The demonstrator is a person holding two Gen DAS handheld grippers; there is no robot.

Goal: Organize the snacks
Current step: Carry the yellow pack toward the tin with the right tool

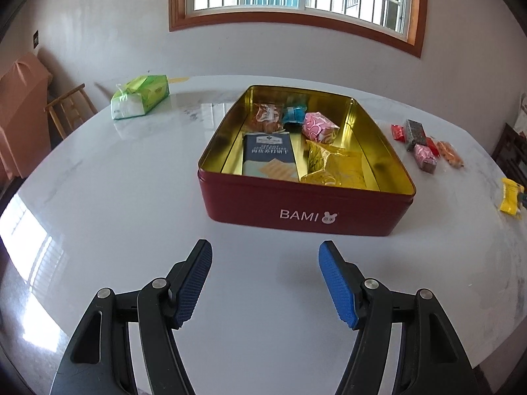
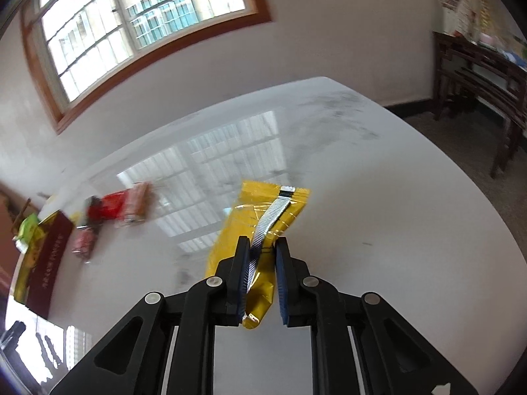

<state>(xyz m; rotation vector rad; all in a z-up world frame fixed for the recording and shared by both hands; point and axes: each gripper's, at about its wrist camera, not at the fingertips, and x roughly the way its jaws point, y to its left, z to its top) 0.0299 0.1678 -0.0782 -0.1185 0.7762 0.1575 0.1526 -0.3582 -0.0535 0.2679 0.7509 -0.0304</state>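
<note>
Snack sorting, counter [image 1: 131,197]
Your right claw [image 2: 260,253] clamps a yellow packet [image 2: 263,210]; your left claw [image 1: 265,256] gapes, empty, before the red tin [image 1: 306,207].

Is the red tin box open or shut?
Open. The red tin box has no lid on, and snacks show against its gold inside.

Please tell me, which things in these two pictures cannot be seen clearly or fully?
- Loose snacks beside the red tin, right wrist view: motion blur; kinds and count unreadable.
- Yellow packet in the right gripper: its near end is hidden between the pads; print unreadable.
- Snacks inside the tin, left wrist view: overlapping, the near wall hides their lower edges.
- Yellow wrapper, left wrist view: cut off by the picture's right edge.
</note>
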